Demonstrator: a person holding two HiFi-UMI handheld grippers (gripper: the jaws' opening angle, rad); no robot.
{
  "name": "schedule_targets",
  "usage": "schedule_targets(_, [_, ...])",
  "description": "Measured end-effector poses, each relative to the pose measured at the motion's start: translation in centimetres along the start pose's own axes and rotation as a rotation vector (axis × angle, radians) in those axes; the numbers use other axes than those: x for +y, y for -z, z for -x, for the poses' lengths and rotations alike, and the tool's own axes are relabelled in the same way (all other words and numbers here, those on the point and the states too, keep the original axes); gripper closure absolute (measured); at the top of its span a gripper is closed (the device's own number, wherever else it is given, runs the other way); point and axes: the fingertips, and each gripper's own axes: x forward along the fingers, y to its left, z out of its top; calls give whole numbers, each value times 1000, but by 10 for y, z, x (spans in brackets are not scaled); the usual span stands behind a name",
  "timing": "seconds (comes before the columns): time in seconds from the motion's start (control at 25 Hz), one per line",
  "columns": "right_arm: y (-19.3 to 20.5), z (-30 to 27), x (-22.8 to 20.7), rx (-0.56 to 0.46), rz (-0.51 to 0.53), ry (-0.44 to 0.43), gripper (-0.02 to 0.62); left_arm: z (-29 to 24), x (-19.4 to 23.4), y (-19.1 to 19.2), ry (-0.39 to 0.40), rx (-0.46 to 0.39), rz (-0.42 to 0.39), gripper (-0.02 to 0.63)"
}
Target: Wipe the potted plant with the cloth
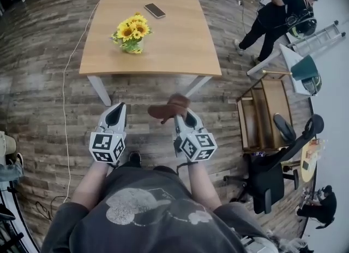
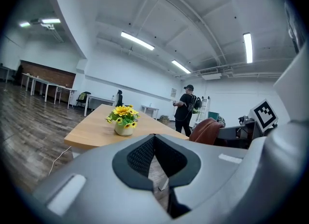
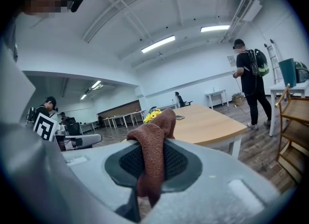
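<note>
A potted plant [image 1: 131,32] with yellow sunflowers in a pale pot stands near the front left of a wooden table [image 1: 174,44]. The left gripper view shows the plant [image 2: 123,119] ahead on the table; in the right gripper view its flowers [image 3: 151,116] peek out behind the cloth. My right gripper [image 1: 181,114] is shut on a brown cloth [image 1: 169,107], which bunches above the jaws [image 3: 153,146]. My left gripper [image 1: 115,114] is shut with nothing in it. Both grippers hover over the floor, short of the table's near edge.
A phone [image 1: 155,10] lies on the far part of the table. A white cable [image 1: 66,99] runs along the floor at left. A wooden shelf unit [image 1: 262,116] and a black office chair [image 1: 272,175] stand at right. A person [image 1: 278,14] stands beyond the table's right corner.
</note>
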Motion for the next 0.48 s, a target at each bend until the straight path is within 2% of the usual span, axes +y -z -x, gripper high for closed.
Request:
schedule_targets(0.24, [5, -19, -4, 26, 8, 3, 546, -24, 20, -6, -4, 1, -26, 588])
schedule_targets(0.48, [-6, -42, -30, 26, -7, 17, 546, -54, 23, -7, 0, 19, -28, 588])
